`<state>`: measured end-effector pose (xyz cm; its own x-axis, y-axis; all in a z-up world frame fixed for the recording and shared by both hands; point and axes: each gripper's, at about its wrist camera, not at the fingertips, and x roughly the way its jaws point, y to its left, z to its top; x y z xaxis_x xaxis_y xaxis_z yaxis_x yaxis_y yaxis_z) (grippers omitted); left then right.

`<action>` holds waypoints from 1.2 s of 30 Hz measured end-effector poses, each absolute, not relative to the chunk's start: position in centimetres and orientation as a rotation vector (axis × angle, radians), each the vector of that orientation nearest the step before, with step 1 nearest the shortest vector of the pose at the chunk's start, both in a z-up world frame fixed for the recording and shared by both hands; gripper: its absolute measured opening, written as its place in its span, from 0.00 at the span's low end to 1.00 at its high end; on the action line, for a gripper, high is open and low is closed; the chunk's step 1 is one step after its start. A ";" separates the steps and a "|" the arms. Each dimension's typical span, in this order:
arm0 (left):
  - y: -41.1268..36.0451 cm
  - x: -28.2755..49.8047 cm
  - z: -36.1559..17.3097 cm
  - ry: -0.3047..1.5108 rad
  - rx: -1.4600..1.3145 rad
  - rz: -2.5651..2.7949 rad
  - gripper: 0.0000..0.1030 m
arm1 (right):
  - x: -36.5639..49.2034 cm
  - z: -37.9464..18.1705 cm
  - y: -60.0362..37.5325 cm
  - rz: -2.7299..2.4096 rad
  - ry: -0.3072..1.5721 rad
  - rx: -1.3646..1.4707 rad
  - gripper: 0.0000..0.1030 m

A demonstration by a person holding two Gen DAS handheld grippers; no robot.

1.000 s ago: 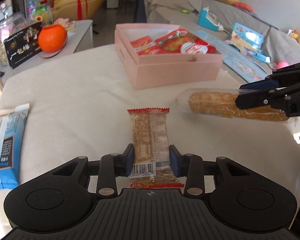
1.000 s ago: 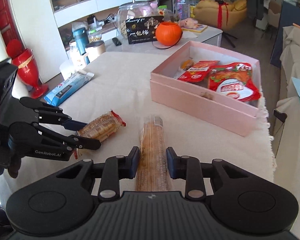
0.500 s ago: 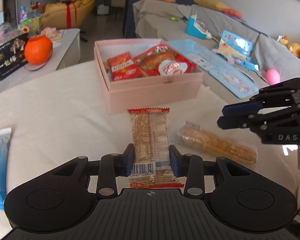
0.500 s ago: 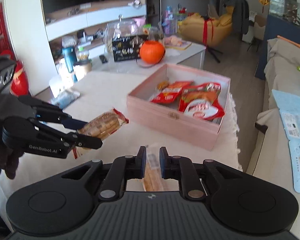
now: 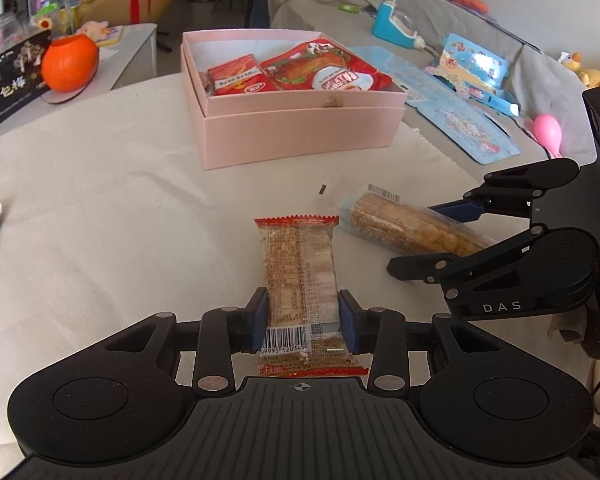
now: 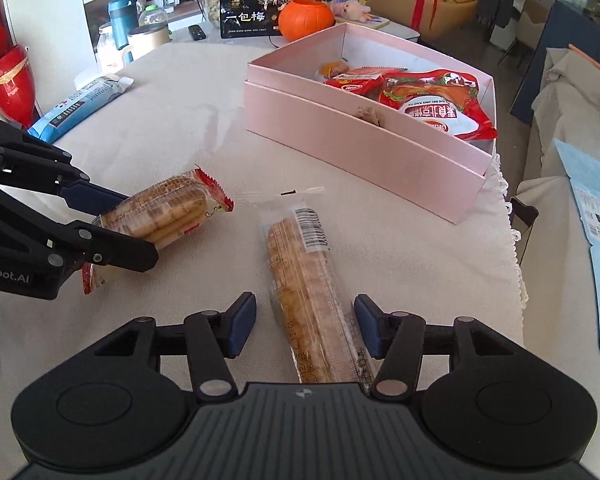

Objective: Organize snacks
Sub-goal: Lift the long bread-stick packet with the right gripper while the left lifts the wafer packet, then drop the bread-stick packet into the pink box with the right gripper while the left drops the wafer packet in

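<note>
My left gripper (image 5: pixel 303 318) is shut on a red-edged cracker pack (image 5: pixel 302 268), held above the cloth; it also shows in the right wrist view (image 6: pixel 159 214). My right gripper (image 6: pixel 304 326) is open, its fingers on either side of a long clear-wrapped biscuit roll (image 6: pixel 306 280) that lies on the cloth; the roll also shows in the left wrist view (image 5: pixel 408 226). An open pink box (image 5: pixel 300 128) with red snack packs (image 5: pixel 324 70) stands beyond both; it also shows in the right wrist view (image 6: pixel 364 140).
A blue snack pack (image 6: pixel 79 106) lies at the table's left edge. An orange pumpkin pot (image 6: pixel 306 18), a black box (image 6: pixel 255 18) and a glass jar stand on a side table behind. The cloth's right edge (image 6: pixel 512 240) drops off next to a sofa.
My right gripper has opened around the biscuit roll, which now lies on the cloth. My left gripper still holds the cracker pack and has moved nearer the box.
</note>
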<state>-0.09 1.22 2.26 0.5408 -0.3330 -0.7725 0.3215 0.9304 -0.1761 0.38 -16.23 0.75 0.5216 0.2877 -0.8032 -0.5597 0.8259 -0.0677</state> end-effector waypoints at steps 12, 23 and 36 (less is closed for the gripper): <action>0.9 0.8 4.4 0.857 -0.029 -0.377 0.40 | -0.1 4.9 -18.3 0.544 0.821 -0.214 0.27; -0.6 10.6 12.3 0.589 -0.116 -0.365 0.45 | 1.6 13.1 -20.7 0.464 0.621 -0.128 0.26; 7.0 12.8 10.3 0.605 -0.208 -0.201 0.41 | 8.0 19.1 -18.3 0.424 0.559 -0.064 0.26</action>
